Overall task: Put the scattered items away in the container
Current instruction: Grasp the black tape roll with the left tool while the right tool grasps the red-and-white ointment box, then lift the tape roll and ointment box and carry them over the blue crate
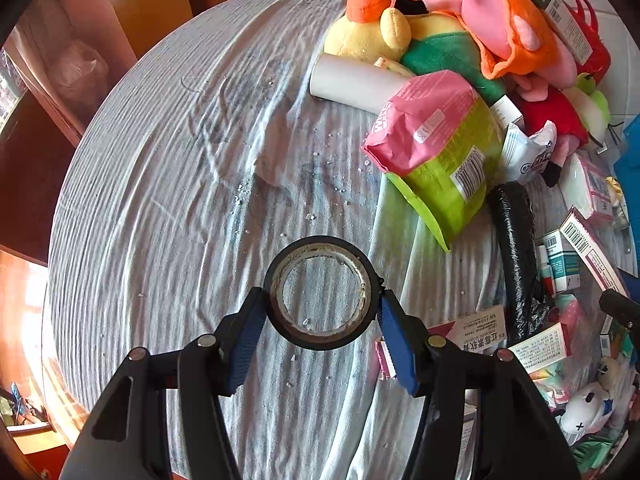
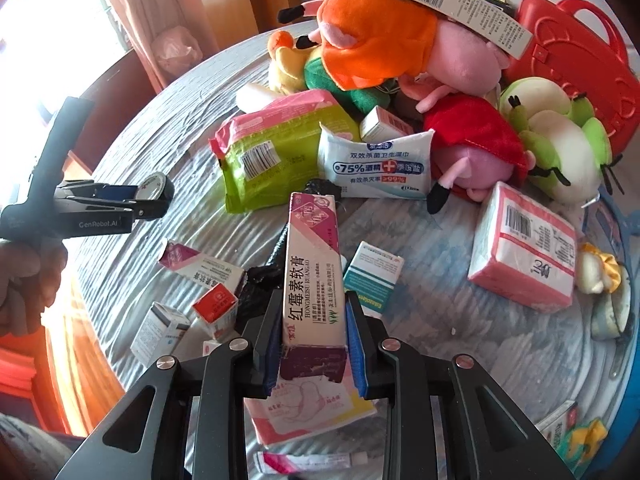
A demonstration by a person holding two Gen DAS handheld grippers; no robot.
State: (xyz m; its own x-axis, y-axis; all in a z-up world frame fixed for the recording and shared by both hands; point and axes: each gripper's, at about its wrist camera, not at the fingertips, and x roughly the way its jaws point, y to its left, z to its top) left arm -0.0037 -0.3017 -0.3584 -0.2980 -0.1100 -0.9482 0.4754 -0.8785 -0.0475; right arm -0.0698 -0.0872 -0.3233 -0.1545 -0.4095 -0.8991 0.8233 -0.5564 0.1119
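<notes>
My right hand-held gripper (image 2: 313, 344) clamps the box (image 2: 314, 276), long axis toward the red basket (image 2: 576, 60), upper right; left hand-held gripper (image 1: 320, 316) grips tape (image 1: 322, 292).

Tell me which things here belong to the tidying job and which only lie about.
Job:
- black tape roll, in left claw
- long pink-and-white ointment box, in right claw
- red plastic basket

Lying about:
- brown curtain
- striped grey tablecloth
</notes>
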